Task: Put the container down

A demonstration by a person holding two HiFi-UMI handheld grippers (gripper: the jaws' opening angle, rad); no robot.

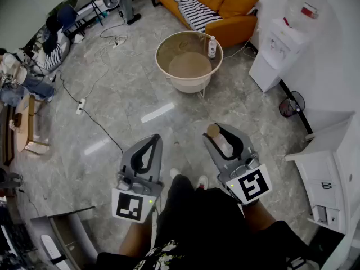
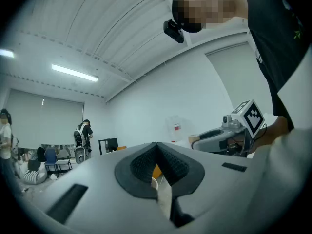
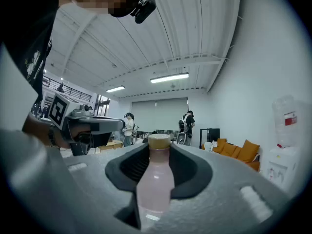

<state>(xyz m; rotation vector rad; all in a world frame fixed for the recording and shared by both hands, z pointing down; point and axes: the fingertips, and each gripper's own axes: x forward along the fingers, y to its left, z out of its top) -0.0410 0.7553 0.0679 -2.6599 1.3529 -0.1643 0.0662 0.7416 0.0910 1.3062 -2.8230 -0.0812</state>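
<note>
Carrying the pink bottle (image 3: 155, 179) in the right gripper (image 1: 224, 134), jaws clamped on its body, long axis level along them, tan cap forward toward the round table (image 1: 159, 66) well ahead, slightly left; left gripper (image 1: 153, 139) alongside, closed, empty.

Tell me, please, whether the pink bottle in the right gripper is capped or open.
Capped: a tan cap tops the pink bottle held in the right gripper.

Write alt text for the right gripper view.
The right gripper grips a pale pink bottle with a tan cap. Beyond are an orange sofa and a water dispenser at right, and people standing far off.
</note>
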